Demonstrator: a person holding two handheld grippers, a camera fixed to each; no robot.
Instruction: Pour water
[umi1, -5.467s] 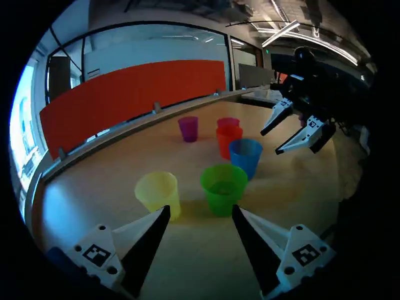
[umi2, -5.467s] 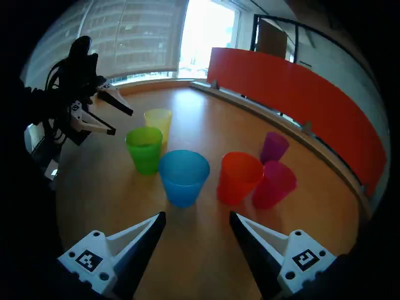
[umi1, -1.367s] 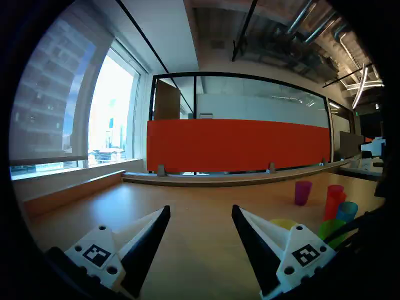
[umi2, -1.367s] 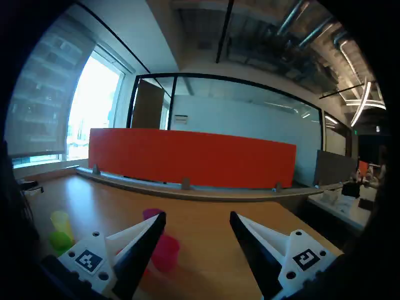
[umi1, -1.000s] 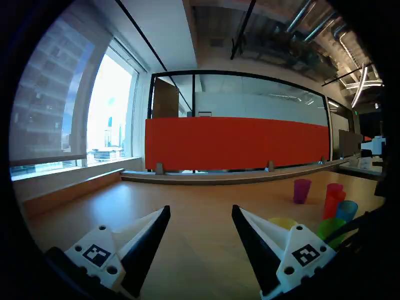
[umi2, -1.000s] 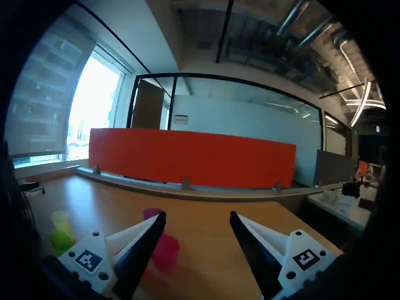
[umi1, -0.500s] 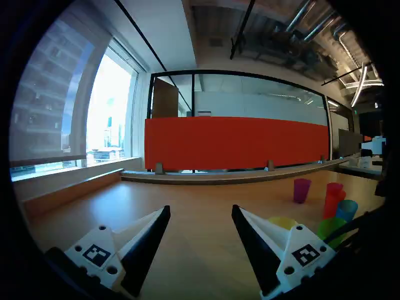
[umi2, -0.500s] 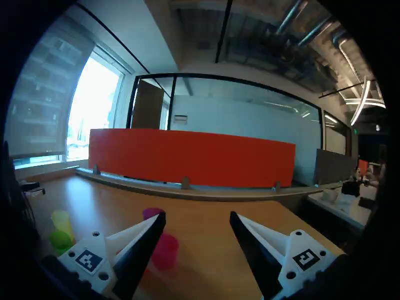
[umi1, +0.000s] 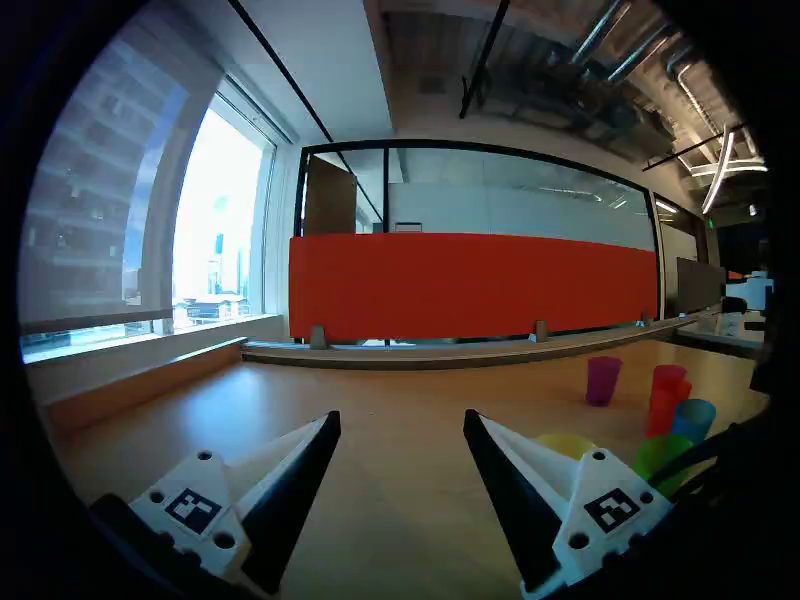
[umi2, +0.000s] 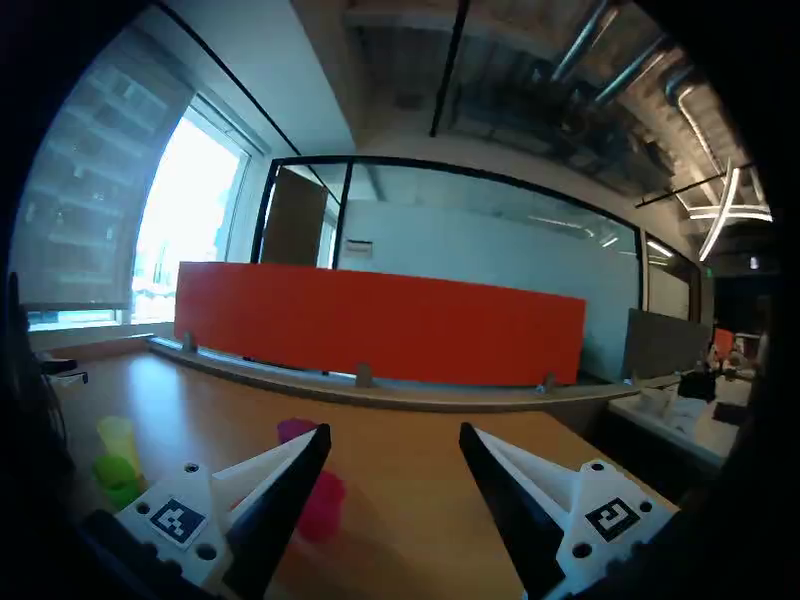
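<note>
Cups (umi1: 603, 380) upright, multicoloured, clustered on wooden table (umi1: 400, 420).

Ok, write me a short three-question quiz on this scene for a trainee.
1. True or false: the left gripper is shut on a cup.
2. In the left gripper view, which cup stands nearest the orange partition? A) blue B) purple cup C) green
3. Fill in: the right gripper is ___ and holds nothing.
Key: 1 false, it is open and empty; 2 B; 3 open.
</note>
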